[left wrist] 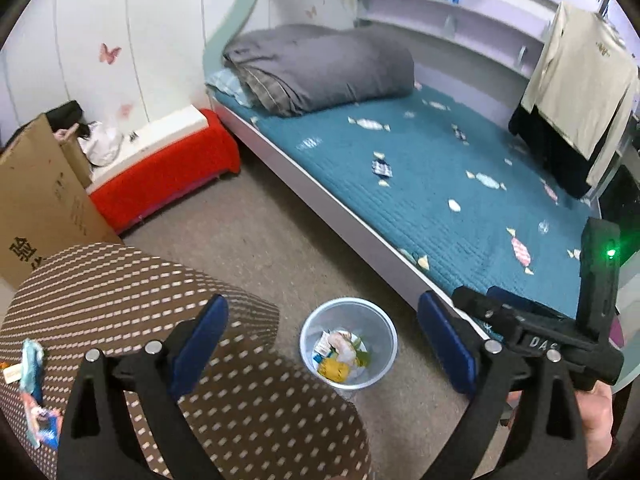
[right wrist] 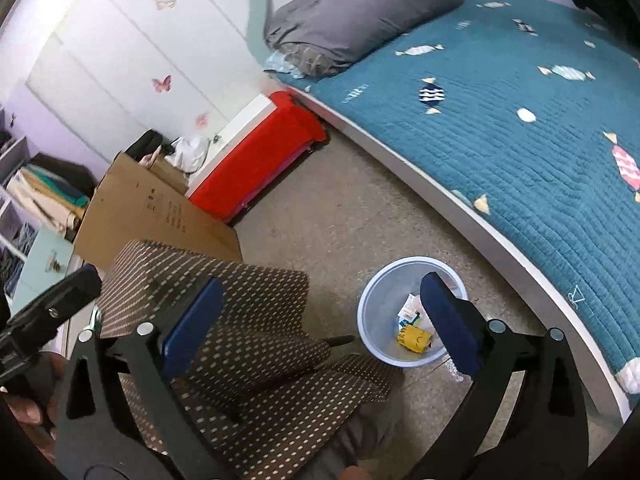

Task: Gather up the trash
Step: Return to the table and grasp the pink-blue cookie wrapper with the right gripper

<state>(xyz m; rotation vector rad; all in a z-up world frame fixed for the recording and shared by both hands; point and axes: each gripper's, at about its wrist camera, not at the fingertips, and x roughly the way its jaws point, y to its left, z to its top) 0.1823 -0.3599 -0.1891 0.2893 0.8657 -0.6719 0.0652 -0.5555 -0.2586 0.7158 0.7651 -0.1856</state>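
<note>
Blue wrappers [left wrist: 34,396] on chair, left view only

Soft, even indoor light fills both fisheye views, bright on the pale wall [left wrist: 132,32] behind the bed [left wrist: 420,168] and casting only faint shadows on the floor beside the bed. Straight lines near the bed bow outward, and black corners ring each view. Slight motion blur softens everything.

left gripper [left wrist: 322,350]: black arms; blue pads; silver screws | right gripper [right wrist: 320,322]: same; green light
</note>
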